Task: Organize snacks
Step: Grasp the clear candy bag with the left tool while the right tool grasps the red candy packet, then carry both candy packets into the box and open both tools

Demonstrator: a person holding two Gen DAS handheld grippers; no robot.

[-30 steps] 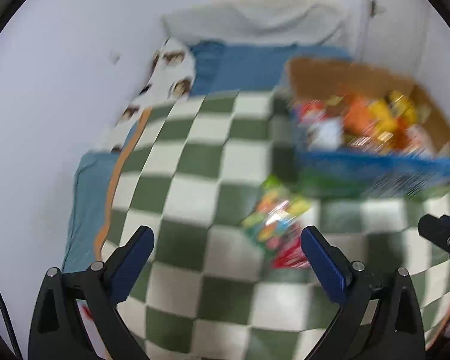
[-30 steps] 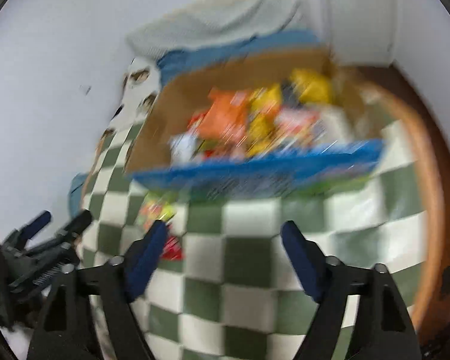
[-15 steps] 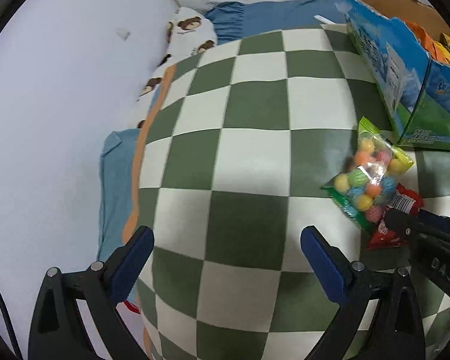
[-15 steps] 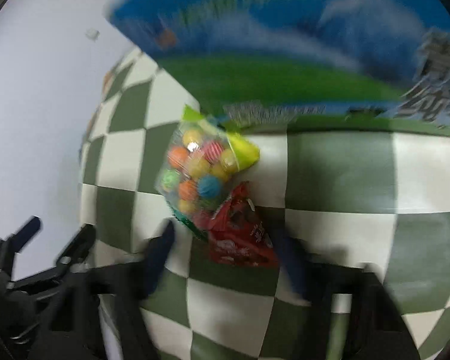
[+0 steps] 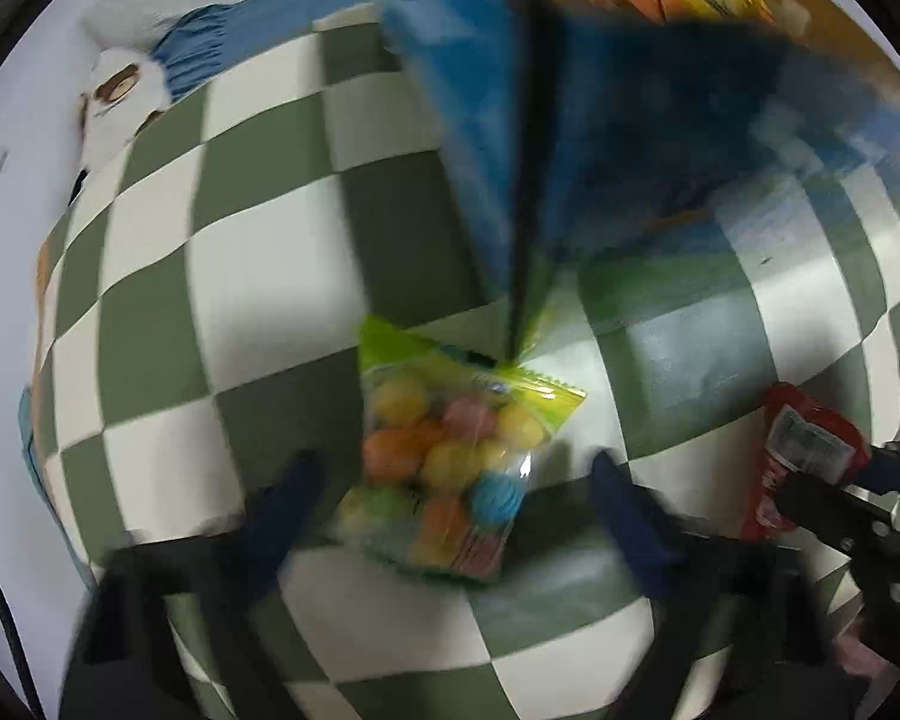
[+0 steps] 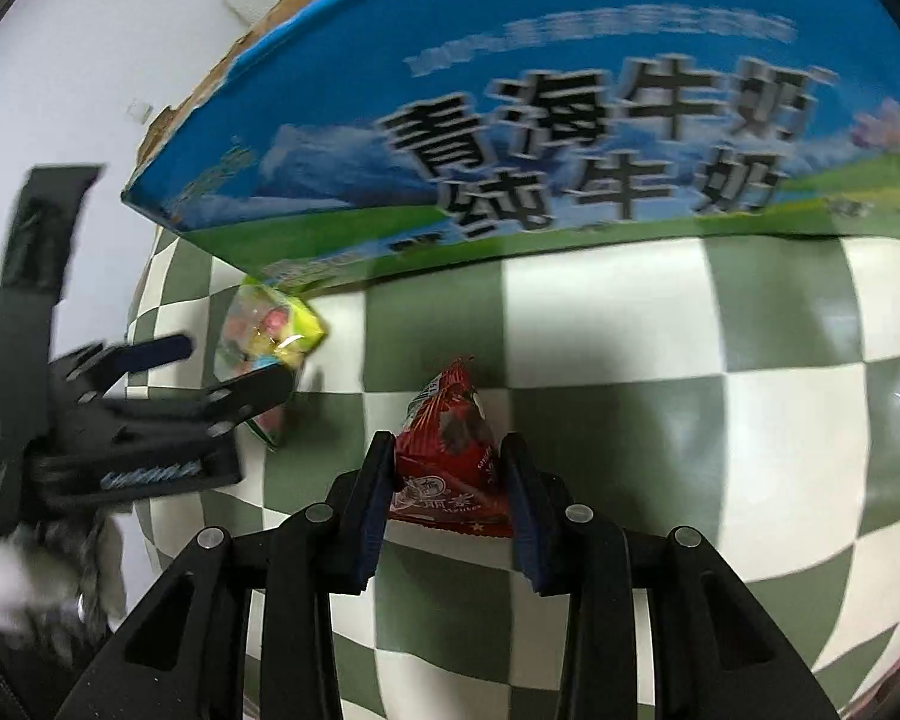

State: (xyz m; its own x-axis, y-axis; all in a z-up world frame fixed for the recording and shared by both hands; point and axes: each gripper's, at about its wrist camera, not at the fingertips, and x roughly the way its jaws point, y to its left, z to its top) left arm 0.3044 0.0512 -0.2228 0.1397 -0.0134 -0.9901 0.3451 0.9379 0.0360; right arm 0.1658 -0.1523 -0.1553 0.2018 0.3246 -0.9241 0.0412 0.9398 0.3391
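We see the right hand-held gripper (image 6: 447,468) closed on the red snack packet (image 6: 450,456); the left hand-held gripper (image 5: 450,498) stands wide open around the candy bag (image 5: 444,462).

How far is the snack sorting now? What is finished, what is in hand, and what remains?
Done: several snacks already lie in the blue carton. In hand: the right gripper has its fingers against both sides of the red packet, which looks pinched; the left gripper is open around the bag of coloured balls. Left: both packs are still on the checkered cloth, outside the carton.
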